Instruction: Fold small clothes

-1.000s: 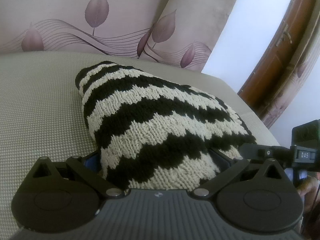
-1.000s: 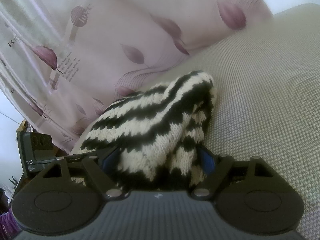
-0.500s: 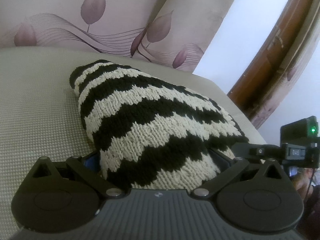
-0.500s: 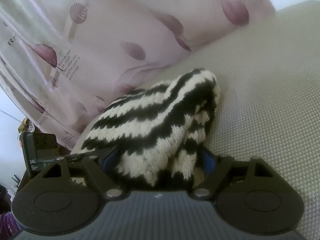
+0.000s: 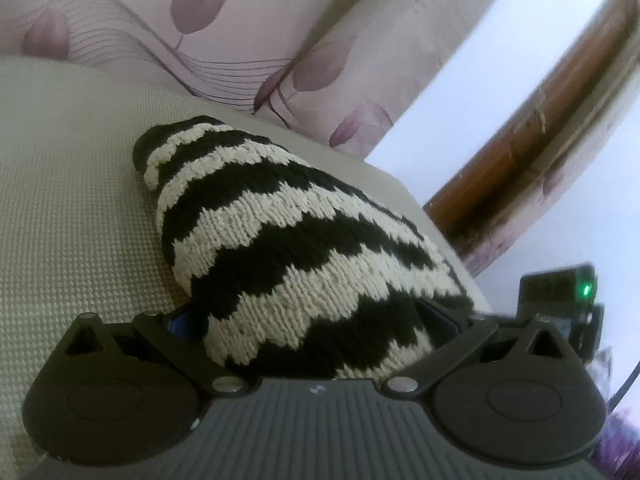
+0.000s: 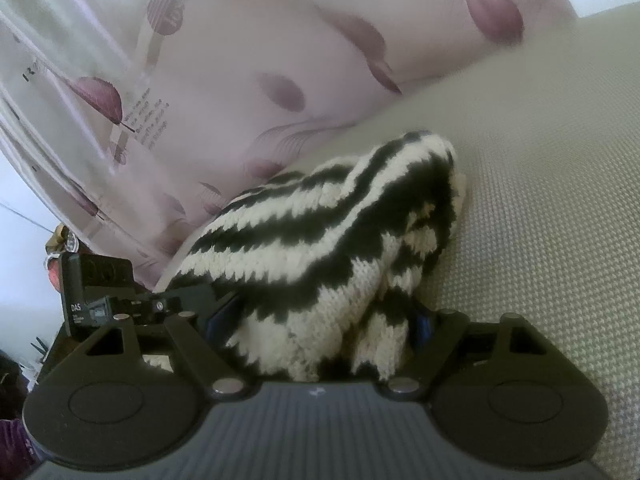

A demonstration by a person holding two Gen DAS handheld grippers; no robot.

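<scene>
Gripping: both grippers have the same knitted garment (image 5: 304, 264) bunched between their fingers, one at each end of its near edge.
Garment: chunky hand-knit wool with wavy black and cream bands, the stitches plain to see; it humps up thick and rounded from the surface and tapers to a narrow striped tip at the far end.
Left gripper (image 5: 316, 320): clenched on the knit, which fills the whole gap between the black fingers; a blue pad (image 5: 178, 322) shows at the left finger, tight against the wool.
Right gripper (image 6: 320, 320): its jaws have just been closing a little, with doubled folds of the knit packed between them; a blue pad (image 6: 424, 326) presses on the fold at the right side.
Surface (image 5: 72, 208): flat pale grey-green cloth with a fine houndstooth weave; the garment's far part rests on it.
Curtain (image 5: 240, 40): thin pinkish fabric printed with mauve leaves and fine curved lines, hanging behind the surface.
Frame (image 5: 532, 128): a brown wooden strip, glossy, beside the bright window.
Casings: ribbed dark grey plastic with round black discs.
</scene>
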